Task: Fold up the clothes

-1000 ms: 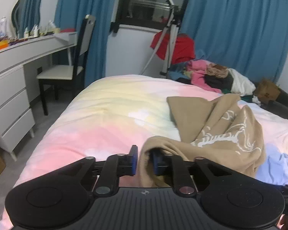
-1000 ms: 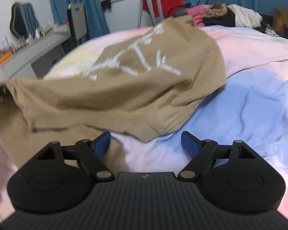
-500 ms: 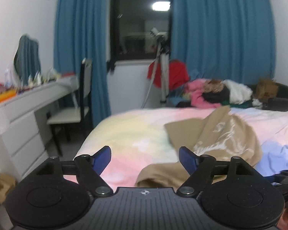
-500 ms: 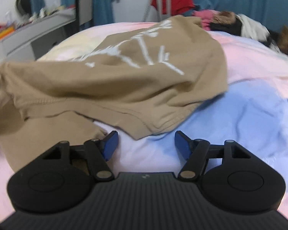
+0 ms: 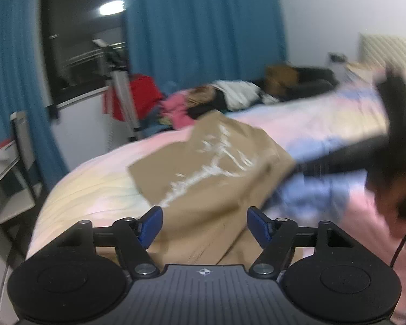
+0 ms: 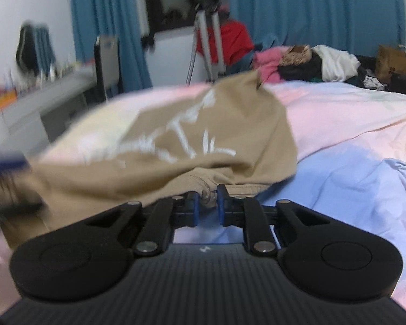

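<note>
The right gripper [image 6: 206,199] is closing on the hem of the tan sweatshirt [image 6: 192,146] rumpled on the bed [image 6: 338,124], the left gripper [image 5: 203,223] released and narrowing above it — a thin pinch could slip, undoing the fold.

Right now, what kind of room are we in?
Most likely a home bedroom: a bed with a pastel cover, a pile of clothes behind it, a dressing table by blue curtains.

Black tool [image 5: 204,226]: blue pads [image 5: 149,224], silver screws.
</note>
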Demonstrator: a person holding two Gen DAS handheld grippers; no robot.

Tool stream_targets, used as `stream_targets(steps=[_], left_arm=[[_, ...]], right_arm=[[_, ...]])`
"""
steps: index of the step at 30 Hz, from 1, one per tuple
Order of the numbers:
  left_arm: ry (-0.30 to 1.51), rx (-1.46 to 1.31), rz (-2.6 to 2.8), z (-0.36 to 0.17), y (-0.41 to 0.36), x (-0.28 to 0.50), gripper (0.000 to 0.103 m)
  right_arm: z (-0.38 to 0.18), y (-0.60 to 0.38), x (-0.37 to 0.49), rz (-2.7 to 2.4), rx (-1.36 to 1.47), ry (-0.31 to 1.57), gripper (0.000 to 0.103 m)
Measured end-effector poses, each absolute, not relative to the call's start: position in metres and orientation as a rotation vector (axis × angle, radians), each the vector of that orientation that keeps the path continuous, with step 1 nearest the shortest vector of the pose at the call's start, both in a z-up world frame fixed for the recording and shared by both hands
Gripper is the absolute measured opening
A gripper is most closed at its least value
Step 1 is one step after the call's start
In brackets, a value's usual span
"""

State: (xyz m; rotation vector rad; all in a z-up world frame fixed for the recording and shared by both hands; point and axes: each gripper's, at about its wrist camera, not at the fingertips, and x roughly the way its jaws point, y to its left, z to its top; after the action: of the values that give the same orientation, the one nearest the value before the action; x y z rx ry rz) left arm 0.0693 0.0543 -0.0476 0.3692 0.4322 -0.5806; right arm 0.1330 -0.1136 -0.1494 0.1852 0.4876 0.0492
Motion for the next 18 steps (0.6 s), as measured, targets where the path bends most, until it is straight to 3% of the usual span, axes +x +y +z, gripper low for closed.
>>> stream_targets(steps=[9, 11, 13, 14, 18], left_arm=[[0.364, 0.532, -0.532, -0.086, 0.013, 0.075, 0.068], [0.349, 0.517, -0.508, -0.084, 0.013, 0.078, 0.056], [0.333, 0.503, -0.483, -0.083, 0.012, 0.080, 0.024], [0.320, 0.469, -0.478, -0.077, 0.016, 0.081, 0.015], [0.284, 0.220, -0.513, -0.042, 0.044, 0.087, 0.010]], right_arm=[[-0.129, -0.145, 0.123, 0.061, 0.413, 0.397, 0.016], [-0.129, -0.145, 0.123, 0.061, 0.419, 0.399, 0.016], [-0.131, -0.146, 0.125, 0.056, 0.425, 0.418, 0.016], [-0.133, -0.146, 0.126, 0.053, 0.428, 0.429, 0.016], [-0.143, -0.149, 0.132, 0.047, 0.447, 0.500, 0.017]])
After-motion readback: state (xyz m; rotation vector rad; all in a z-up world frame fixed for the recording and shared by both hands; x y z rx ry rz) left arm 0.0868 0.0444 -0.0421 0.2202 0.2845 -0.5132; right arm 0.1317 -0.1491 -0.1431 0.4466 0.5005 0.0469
